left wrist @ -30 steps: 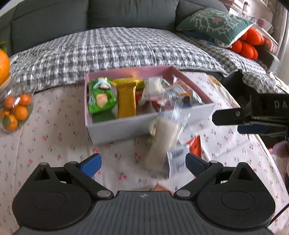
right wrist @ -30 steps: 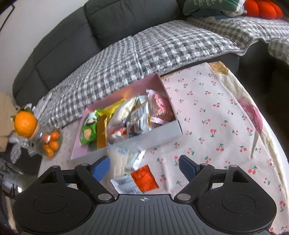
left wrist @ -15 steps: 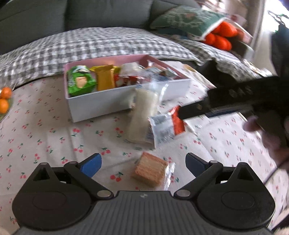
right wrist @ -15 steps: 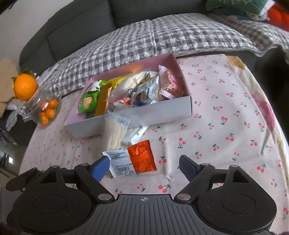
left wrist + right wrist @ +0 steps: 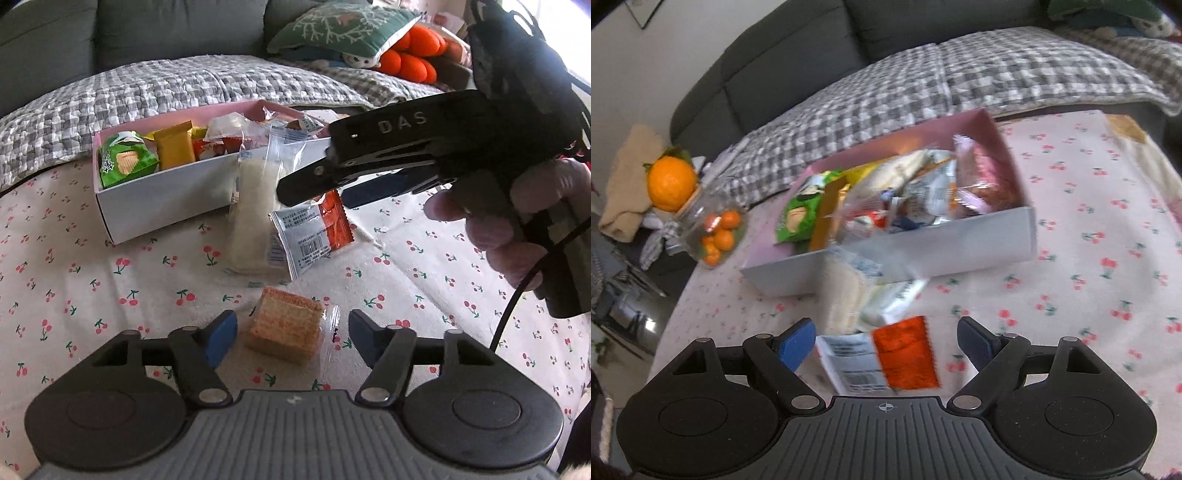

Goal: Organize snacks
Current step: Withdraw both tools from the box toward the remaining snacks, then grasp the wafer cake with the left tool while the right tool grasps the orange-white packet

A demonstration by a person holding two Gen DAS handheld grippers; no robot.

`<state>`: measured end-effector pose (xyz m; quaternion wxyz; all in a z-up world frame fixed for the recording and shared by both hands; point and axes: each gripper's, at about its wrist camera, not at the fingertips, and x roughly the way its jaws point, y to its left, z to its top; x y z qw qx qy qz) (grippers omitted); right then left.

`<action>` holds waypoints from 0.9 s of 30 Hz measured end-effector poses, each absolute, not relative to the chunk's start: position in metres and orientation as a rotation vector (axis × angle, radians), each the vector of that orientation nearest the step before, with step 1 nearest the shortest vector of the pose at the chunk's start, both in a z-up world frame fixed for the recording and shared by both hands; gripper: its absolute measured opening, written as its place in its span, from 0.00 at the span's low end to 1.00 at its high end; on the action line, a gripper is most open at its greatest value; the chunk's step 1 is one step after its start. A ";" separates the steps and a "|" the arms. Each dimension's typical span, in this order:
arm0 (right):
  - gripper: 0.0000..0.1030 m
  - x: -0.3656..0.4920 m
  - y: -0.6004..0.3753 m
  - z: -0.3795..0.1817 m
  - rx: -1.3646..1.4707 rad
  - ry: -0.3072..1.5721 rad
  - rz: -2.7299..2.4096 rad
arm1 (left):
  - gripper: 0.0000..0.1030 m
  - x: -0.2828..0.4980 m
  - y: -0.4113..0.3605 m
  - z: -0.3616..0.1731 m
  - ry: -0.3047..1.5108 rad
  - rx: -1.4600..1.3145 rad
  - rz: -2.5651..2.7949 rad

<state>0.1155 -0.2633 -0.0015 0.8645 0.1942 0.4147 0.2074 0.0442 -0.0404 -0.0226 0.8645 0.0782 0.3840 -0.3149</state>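
A pink-lined white box point(image 5: 155, 199) point(image 5: 923, 254) holds several snack packets. In front of it on the cherry-print cloth lie a long white rice-cracker packet point(image 5: 255, 218) point(image 5: 846, 291), an orange-and-white packet point(image 5: 314, 232) point(image 5: 882, 358) and a wrapped wafer square point(image 5: 282, 325). My left gripper point(image 5: 288, 334) is open, its fingers on either side of the wafer square. My right gripper point(image 5: 886, 341) is open just above the orange-and-white packet; in the left wrist view it point(image 5: 388, 173) reaches in from the right.
A glass jar of small oranges point(image 5: 714, 232) with a big orange point(image 5: 670, 182) on top stands at the table's left edge. A grey sofa with a checked blanket point(image 5: 207, 85) lies behind the table. A green cushion point(image 5: 343, 26) sits at the back right.
Both grippers have come lower and closer to the loose packets. The left gripper now straddles the wafer square. The right gripper has moved in over the orange-and-white packet.
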 end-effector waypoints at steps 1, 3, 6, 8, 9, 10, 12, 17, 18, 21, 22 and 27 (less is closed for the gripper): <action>0.82 0.116 -0.261 -0.002 0.409 0.874 0.438 | 0.51 0.044 -0.040 -0.023 0.804 0.167 -0.661; 0.70 0.116 -0.258 -0.003 0.405 0.884 0.442 | 0.48 0.045 -0.038 -0.024 0.808 0.168 -0.663; 0.50 0.114 -0.256 -0.005 0.394 0.911 0.431 | 0.46 0.046 -0.034 -0.022 0.815 0.155 -0.658; 0.45 0.110 -0.257 -0.006 0.393 0.913 0.429 | 0.46 0.046 -0.032 -0.022 0.814 0.165 -0.640; 0.42 0.109 -0.258 -0.006 0.398 0.915 0.428 | 0.46 0.046 -0.030 -0.021 0.814 0.169 -0.629; 0.40 0.107 -0.259 -0.006 0.410 0.926 0.431 | 0.46 0.046 -0.027 -0.020 0.814 0.169 -0.621; 0.35 0.105 -0.258 -0.009 0.432 0.974 0.430 | 0.46 0.047 -0.022 -0.020 0.816 0.164 -0.604; 0.26 0.095 -0.248 -0.012 0.438 1.099 0.399 | 0.46 0.049 -0.009 -0.019 0.818 0.164 -0.549; 0.26 0.092 -0.247 -0.011 0.440 1.117 0.403 | 0.46 0.049 -0.006 -0.019 0.819 0.165 -0.536; 0.30 0.081 -0.239 -0.006 0.372 1.124 0.420 | 0.46 0.051 0.002 -0.018 0.824 0.170 -0.493; 0.31 0.077 -0.235 -0.004 0.328 1.110 0.421 | 0.46 0.051 0.005 -0.017 0.823 0.174 -0.479; 0.63 0.061 -0.224 0.007 0.098 0.999 0.475 | 0.45 0.052 0.020 -0.017 0.828 0.181 -0.444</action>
